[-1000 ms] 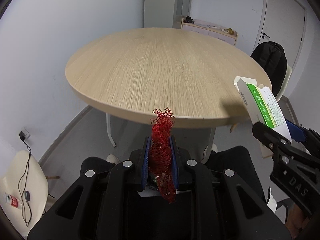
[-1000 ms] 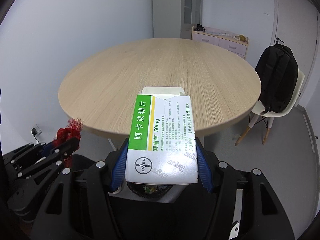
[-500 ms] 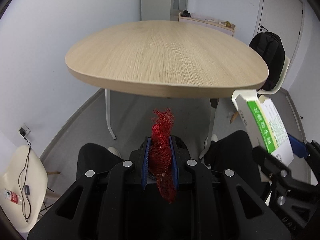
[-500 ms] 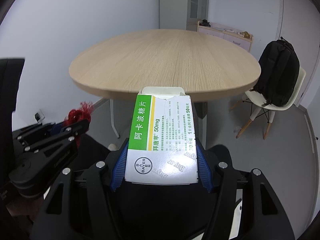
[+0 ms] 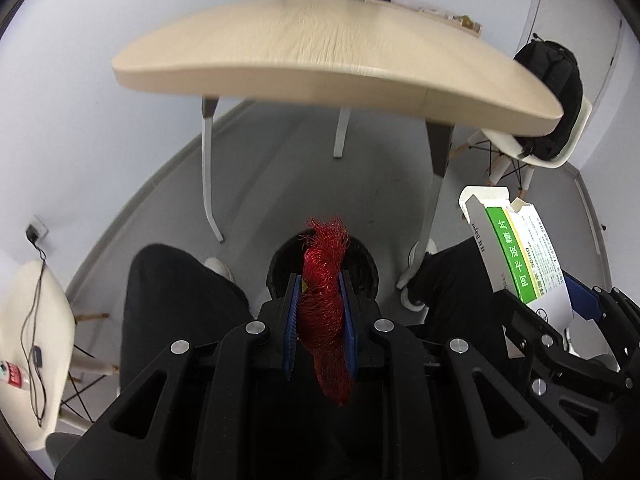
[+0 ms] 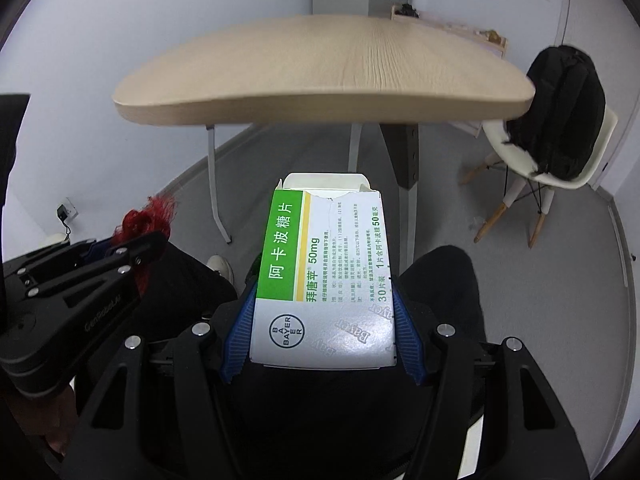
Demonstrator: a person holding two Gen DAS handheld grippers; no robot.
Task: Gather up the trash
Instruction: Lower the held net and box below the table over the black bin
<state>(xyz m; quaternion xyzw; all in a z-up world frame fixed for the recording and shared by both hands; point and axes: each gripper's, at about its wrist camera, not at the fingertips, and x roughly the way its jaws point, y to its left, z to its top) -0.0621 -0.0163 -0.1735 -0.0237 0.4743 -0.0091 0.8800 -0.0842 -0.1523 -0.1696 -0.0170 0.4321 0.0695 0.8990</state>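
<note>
My left gripper (image 5: 320,292) is shut on a crumpled red mesh net (image 5: 323,304) that sticks out above and below its blue pads. Right behind the net, on the floor between the person's knees, stands a black trash bin (image 5: 280,268). My right gripper (image 6: 324,300) is shut on a white and green medicine box (image 6: 320,276) with its top flap torn open. That box (image 5: 516,256) also shows at the right of the left wrist view. The red net (image 6: 144,220) and left gripper (image 6: 132,254) show at the left of the right wrist view.
A round wooden table (image 5: 332,52) stands ahead, above the grippers' level, on pale legs (image 5: 208,176). A white chair with a black backpack (image 6: 560,116) is at the right. Another white chair (image 5: 36,344) with a cable is at the left. The person's black-trousered knees (image 5: 176,292) flank the bin.
Both grippers have sunk from above the tabletop to below its edge, still holding the net and the box. The floor, table legs and black bin have come into view.
</note>
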